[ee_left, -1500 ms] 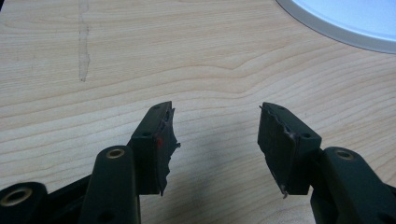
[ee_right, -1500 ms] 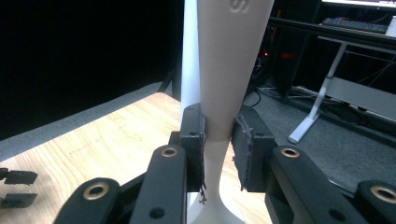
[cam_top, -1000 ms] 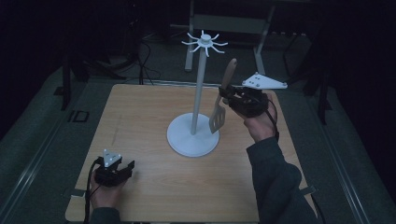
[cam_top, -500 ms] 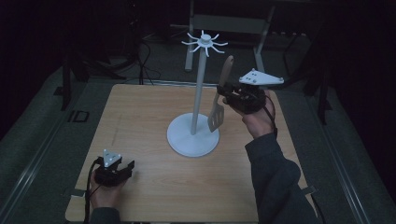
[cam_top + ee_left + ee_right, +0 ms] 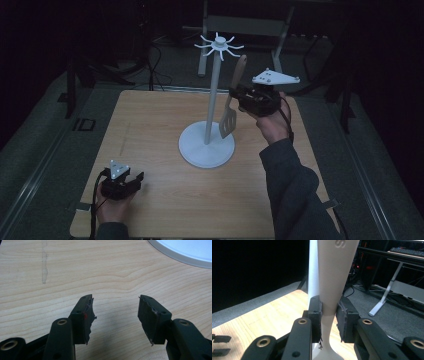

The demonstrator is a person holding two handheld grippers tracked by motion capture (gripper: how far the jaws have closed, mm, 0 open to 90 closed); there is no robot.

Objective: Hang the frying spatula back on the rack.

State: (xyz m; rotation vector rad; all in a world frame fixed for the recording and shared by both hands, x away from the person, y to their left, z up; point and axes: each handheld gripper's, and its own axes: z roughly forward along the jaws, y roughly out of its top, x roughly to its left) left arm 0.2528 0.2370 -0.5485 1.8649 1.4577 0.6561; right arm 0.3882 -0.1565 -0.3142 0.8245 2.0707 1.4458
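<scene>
Spatula (image 5: 233,102): centre right of the high view, upright beside the rack pole (image 5: 213,97), off the worktop (image 5: 150,125).
Right gripper (image 5: 329,315): jaws clamped on its narrow neck.
Left gripper (image 5: 115,312): jaws apart, empty.
Risk: spatula could pivot or knock the pole, missing a hook (image 5: 235,47).

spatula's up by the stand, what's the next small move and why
Probably lift the spatula a little higher and ease it toward the hooks at the top of the stand. The right gripper is shut on its handle, blade hanging down beside the pole, and the handle's top end sits below the hooks. The left gripper rests open on the table.
</scene>
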